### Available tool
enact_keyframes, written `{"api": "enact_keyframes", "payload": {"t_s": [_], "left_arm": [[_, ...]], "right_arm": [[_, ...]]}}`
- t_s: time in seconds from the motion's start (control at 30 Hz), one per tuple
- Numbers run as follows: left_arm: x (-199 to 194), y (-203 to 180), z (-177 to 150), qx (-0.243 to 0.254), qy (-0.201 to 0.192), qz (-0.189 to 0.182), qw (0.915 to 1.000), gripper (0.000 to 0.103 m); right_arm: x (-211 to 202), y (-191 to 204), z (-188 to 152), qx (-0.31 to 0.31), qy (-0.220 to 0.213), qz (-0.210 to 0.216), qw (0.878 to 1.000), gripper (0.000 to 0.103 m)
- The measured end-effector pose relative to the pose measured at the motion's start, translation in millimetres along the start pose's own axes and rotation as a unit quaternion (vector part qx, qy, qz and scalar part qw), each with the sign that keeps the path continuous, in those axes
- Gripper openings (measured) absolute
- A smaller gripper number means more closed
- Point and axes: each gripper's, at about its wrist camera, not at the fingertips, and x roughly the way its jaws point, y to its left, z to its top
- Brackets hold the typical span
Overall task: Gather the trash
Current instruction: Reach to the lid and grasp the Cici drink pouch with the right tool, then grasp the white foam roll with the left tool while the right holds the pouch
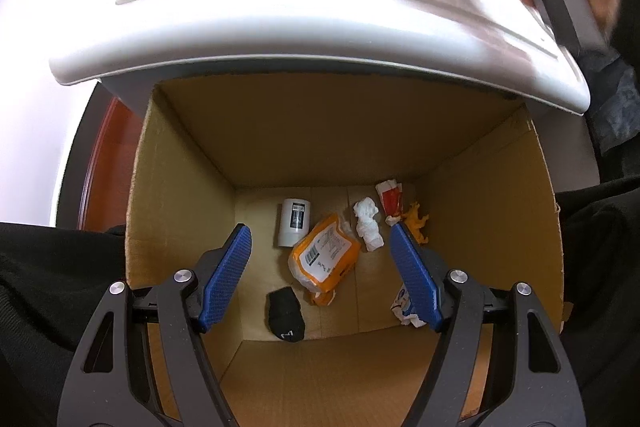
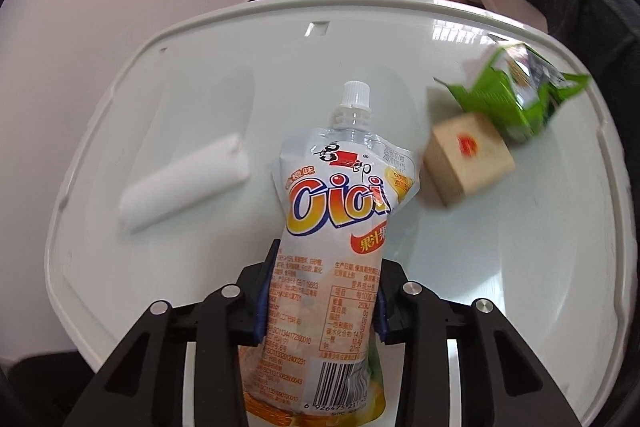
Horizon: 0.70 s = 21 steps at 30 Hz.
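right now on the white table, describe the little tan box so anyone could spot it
On the white table, look right of the pouch held in the right claw. The tan box sits just below the green wrapper; it is the only cube, with a red mark on top.

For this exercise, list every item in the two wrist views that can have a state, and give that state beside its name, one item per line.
left gripper: open, empty, above the box
right gripper: shut on the juice pouch
juice pouch: capped, held over the table
cardboard box: open, trash on its floor
white bottle: lying down
orange bag: crumpled
green wrapper: torn open
white table: trash on it
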Motion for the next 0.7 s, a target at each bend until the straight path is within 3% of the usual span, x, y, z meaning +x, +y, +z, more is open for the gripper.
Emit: {"api": "enact_keyframes", "payload": {"t_s": [0.1, 0.4, 0.57, 0.7], "left_arm": [[-5, 0, 0, 0.0, -0.013, -0.001, 0.9999, 0.07], [-12, -6, 3, 0.015, -0.033, 0.005, 0.9993, 0.07], [-19, -12, 15, 0.031, -0.037, 0.009, 0.9988, 0.07], [-28, -17, 38, 0.064, -0.05, 0.023, 0.9964, 0.07]], "right_arm": [[-22, -4, -23, 0.002, -0.018, 0.009, 1.0, 0.037], [-105, -8, -132, 0.024, -0.094, 0.028, 0.995, 0.038], [-104, -8, -149, 0.028, -0.118, 0.022, 0.992, 0.038], [-96, -12, -142, 0.036, -0.116, 0.017, 0.992, 0.038]]}}
